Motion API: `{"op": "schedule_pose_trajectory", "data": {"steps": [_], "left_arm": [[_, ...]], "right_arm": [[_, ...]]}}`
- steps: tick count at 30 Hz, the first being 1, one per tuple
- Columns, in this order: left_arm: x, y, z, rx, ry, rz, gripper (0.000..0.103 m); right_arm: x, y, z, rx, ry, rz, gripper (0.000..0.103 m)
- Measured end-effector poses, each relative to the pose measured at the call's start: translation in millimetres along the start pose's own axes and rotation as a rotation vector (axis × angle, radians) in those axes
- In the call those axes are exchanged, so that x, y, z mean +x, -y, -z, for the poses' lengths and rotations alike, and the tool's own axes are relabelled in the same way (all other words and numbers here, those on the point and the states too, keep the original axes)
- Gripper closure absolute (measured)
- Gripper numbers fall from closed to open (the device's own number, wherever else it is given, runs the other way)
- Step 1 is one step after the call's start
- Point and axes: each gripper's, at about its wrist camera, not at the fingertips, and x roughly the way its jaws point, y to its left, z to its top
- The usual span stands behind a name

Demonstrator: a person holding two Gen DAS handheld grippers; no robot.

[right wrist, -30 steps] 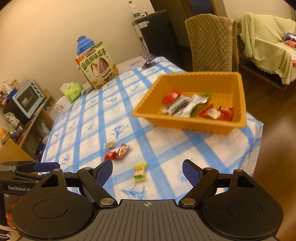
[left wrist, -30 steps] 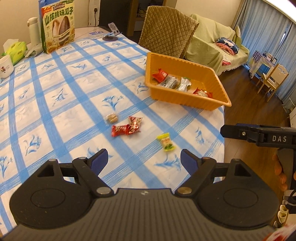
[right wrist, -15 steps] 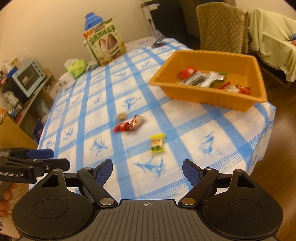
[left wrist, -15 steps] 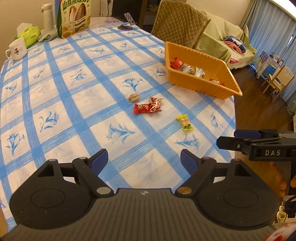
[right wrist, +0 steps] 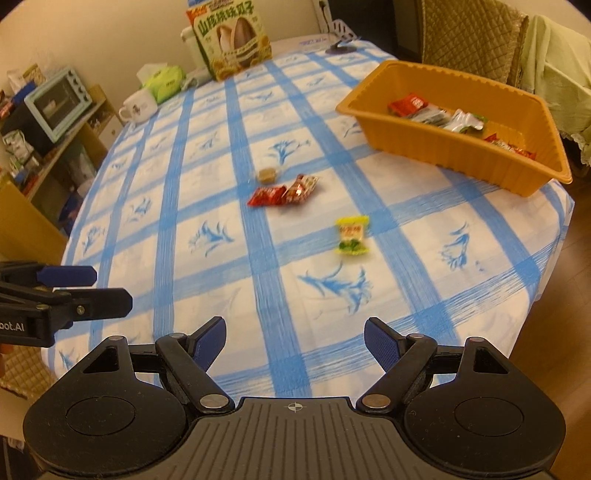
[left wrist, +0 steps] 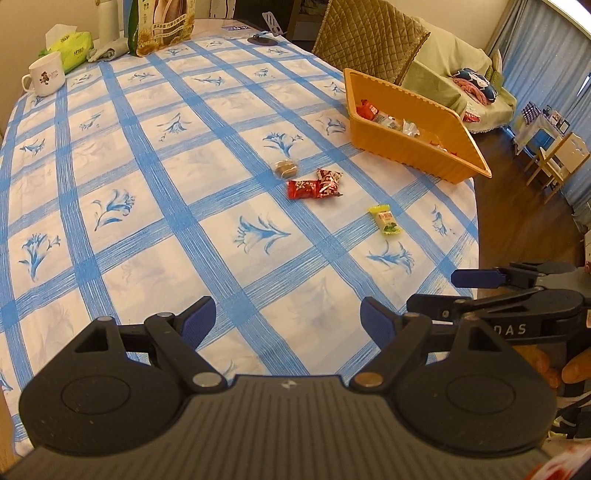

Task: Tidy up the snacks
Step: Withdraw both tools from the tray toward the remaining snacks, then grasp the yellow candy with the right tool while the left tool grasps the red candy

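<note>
Where the left wrist view looks down along its own fingers, the left gripper [left wrist: 286,321] hangs over the near part of a blue-checked tablecloth [left wrist: 155,206] with its blue pads spread and nothing between them. At the right edge the right gripper [left wrist: 443,291] shows side-on, lettered "DAS", its fingers likewise apart and empty. Four loose snacks lie mid-table: a brown round sweet [left wrist: 285,168], a red packet [left wrist: 303,189] touching a red-and-silver packet [left wrist: 328,181], and, apart to the right, a yellow-green candy [left wrist: 386,220]. Beyond them, at the far right edge of the table, stands an orange basket [left wrist: 413,149] with several wrapped snacks inside. On the far left are a white mug [left wrist: 45,74], a green tissue pack [left wrist: 72,46] and a green snack bag [left wrist: 162,26] whose print is cut off. A quilted chair [left wrist: 369,37] rises behind the basket.

Seen from the right wrist, the right gripper [right wrist: 294,345] stands spread and empty over the near table edge. The left gripper [right wrist: 92,291] enters at the left, its body marked "bot.AI". The green snack bag [right wrist: 232,40] bears large Chinese characters. The yellow-green candy [right wrist: 351,235] lies nearest, slightly blurred, with the red packet [right wrist: 266,195], red-and-silver packet [right wrist: 301,187] and brown round sweet [right wrist: 267,175] farther left, and the orange basket [right wrist: 454,151] at far right. A pale toaster oven [right wrist: 57,103] sits on a shelf at left.
</note>
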Motion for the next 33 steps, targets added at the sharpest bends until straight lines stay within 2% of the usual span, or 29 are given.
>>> {"op": "schedule_pose_trajectory", "data": {"steps": [7, 18, 23, 28, 33], "left_arm": [[5.3, -0.3, 2.9, -0.001, -0.019, 0.007, 0.019], [19.7, 6.5, -1.6, -0.022, -0.042, -0.022, 0.019], [29.1, 11.5, -8.8, -0.03, -0.04, -0.046, 0.019], [38.9, 16.4, -15.7, -0.033, -0.024, -0.066, 0.019], [46.4, 19.2, -22.3, -0.038, -0.006, -0.09, 0.02]], "right_arm": [[8.3, -6.7, 5.2, -0.037, -0.041, 0.019, 0.021], [22.3, 8.9, -3.6, -0.057, -0.074, 0.028, 0.022], [28.3, 23.2, -15.8, -0.074, -0.052, 0.042, 0.033], [37.4, 38.6, -31.4, -0.085, 0.001, 0.047, 0.051], [47.5, 46.8, -44.8, -0.103, 0.042, 0.033, 0.058]]}}
